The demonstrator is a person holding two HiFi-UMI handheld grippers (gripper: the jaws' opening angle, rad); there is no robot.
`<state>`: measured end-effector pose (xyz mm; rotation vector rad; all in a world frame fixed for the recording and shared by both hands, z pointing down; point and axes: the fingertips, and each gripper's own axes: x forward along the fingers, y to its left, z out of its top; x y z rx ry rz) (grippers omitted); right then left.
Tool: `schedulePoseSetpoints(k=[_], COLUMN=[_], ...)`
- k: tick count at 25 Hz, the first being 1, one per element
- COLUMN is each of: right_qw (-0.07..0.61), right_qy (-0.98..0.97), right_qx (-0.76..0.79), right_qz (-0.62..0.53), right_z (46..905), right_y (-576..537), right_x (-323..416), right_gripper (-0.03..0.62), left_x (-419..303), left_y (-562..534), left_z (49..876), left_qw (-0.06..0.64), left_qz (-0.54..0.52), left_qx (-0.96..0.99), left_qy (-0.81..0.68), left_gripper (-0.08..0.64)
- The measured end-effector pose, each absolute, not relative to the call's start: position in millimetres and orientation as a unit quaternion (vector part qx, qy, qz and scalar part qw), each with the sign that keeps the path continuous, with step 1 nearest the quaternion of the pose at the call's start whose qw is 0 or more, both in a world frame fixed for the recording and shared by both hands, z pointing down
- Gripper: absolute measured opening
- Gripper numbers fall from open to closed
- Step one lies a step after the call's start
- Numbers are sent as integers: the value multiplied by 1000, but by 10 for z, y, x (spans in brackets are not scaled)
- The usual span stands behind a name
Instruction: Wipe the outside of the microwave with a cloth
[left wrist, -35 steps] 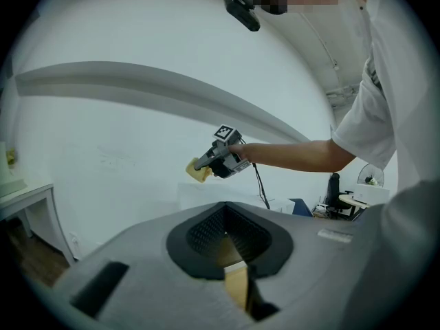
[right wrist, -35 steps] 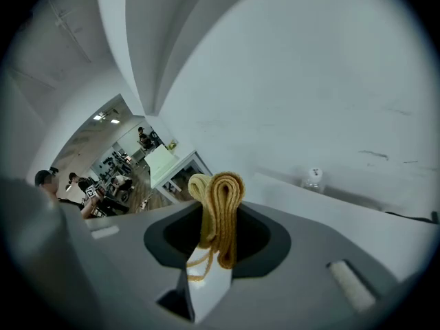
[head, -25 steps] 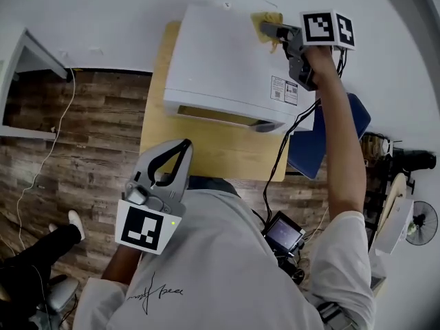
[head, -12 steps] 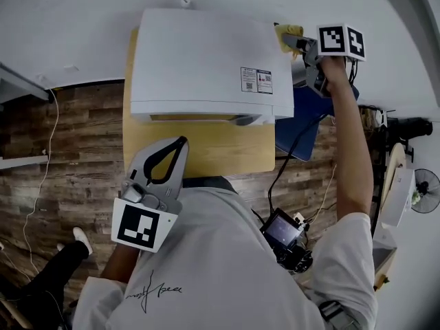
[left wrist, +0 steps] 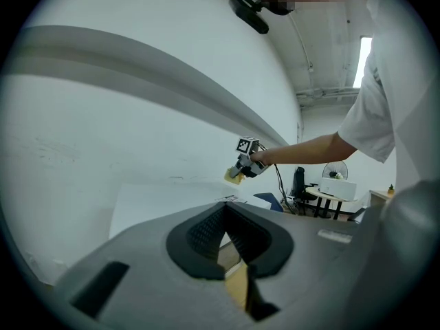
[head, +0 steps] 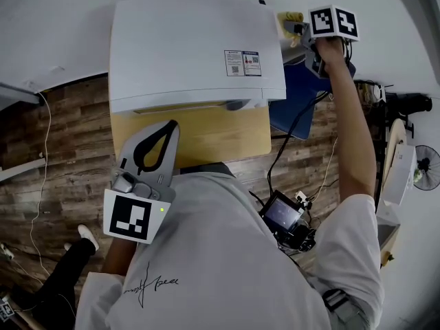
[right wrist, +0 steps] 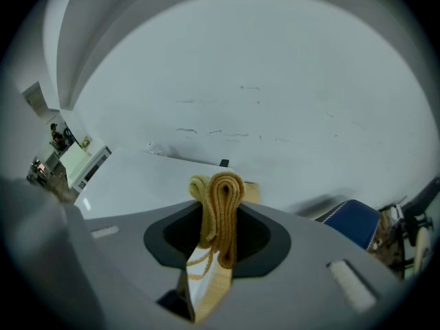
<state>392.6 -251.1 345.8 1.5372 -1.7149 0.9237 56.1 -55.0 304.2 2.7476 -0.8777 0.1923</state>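
Observation:
The white microwave (head: 185,47) stands on a small wooden table (head: 213,136) against the wall, with a label sticker on its top. My right gripper (head: 297,27) is just past the microwave's back right corner, shut on a folded yellow cloth (head: 289,19). In the right gripper view the cloth (right wrist: 220,208) is clamped upright between the jaws, with the microwave (right wrist: 144,181) below and to the left. My left gripper (head: 167,128) hangs in front of the table, shut with nothing in it. From the left gripper view, the right gripper (left wrist: 242,168) and cloth (left wrist: 232,177) show far off.
A blue chair (head: 302,105) stands right of the table, and a black cable (head: 289,146) hangs beside it. A white wall runs behind the microwave. Wood floor lies to the left, with a person's leg (head: 58,270) at lower left. A fan (head: 423,165) stands far right.
My right gripper has carried the cloth rightwards across the microwave's top, from near its back right area to just past the right corner. The left gripper has stayed put.

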Motion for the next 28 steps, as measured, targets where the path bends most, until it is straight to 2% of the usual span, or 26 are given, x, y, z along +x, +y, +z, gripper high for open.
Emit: schedulePoseSetpoints(k=[9, 28], right_qw=[417, 443], right_qy=[-618, -585], right_qx=[593, 613], right_qz=[304, 294], right_z=[3720, 3747], right_y=[-2487, -2472], right_x=[3983, 3798], right_gripper=[118, 120], left_x=[440, 65], left_y=[-611, -552], left_z=[3093, 3064], left_qw=[128, 127], left_qz=[66, 57], left_qx=[939, 935], left_qy=[-313, -326], left_gripper=[-6, -6])
